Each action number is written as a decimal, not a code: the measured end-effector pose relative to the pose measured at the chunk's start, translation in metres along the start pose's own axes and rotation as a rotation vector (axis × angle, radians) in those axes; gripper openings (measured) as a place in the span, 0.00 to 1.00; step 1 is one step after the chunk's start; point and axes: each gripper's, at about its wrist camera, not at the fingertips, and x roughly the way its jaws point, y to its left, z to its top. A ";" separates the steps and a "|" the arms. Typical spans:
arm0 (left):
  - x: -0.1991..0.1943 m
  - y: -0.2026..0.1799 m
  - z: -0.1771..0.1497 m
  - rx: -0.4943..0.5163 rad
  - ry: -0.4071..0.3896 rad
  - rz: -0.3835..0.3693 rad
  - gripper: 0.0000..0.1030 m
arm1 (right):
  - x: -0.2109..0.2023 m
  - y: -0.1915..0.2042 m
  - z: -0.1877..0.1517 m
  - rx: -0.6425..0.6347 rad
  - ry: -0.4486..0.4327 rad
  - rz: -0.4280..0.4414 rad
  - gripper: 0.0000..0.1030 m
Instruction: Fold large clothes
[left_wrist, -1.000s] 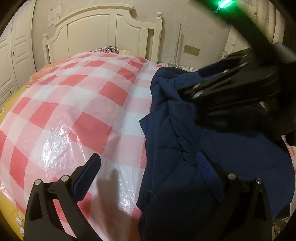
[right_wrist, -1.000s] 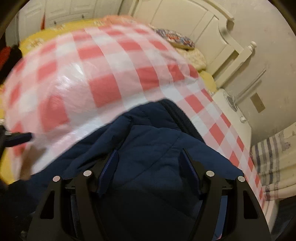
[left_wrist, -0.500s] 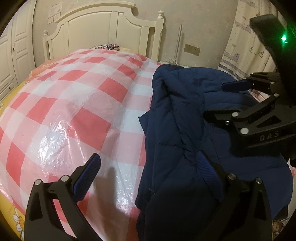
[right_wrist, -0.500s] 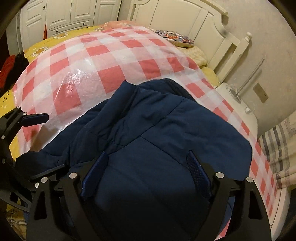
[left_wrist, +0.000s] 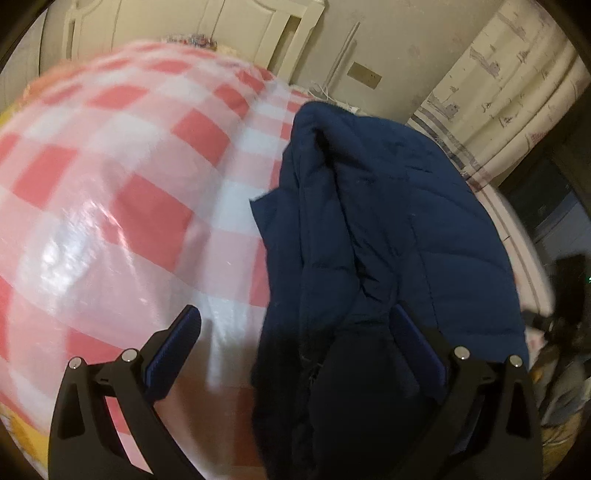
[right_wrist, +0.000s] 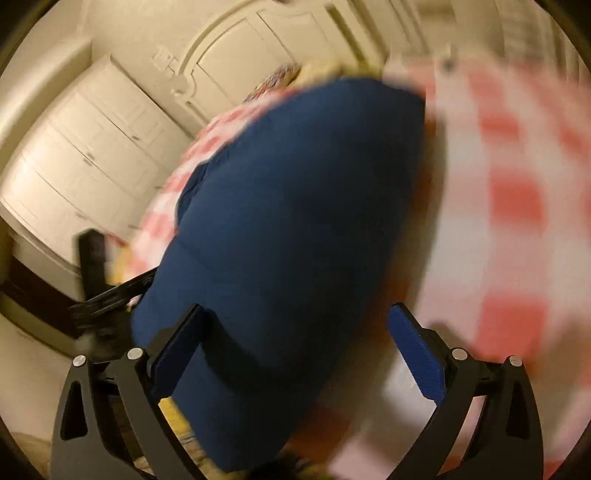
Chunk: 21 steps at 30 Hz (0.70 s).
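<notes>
Left wrist view: navy jacket lying lengthwise on checked bed cover, long axis running toward headboard, far end nearest it. Wide bare cover left of jacket's edge. Left gripper jaws apart, straddling that edge. Right gripper jaws just opened wide, unpressed, over jacket's near end.

Each claw has black angular arms, silver screws and seemingly ribbed blue pads.
</notes>
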 end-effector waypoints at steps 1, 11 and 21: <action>0.003 0.002 -0.001 -0.018 0.008 -0.022 0.98 | 0.003 -0.007 -0.004 0.034 0.009 0.049 0.94; 0.010 -0.017 -0.003 -0.040 -0.008 -0.125 0.54 | 0.005 0.028 -0.016 -0.171 -0.139 0.031 0.68; 0.103 -0.131 0.080 0.019 -0.027 -0.140 0.46 | -0.049 -0.033 0.055 -0.161 -0.349 -0.211 0.62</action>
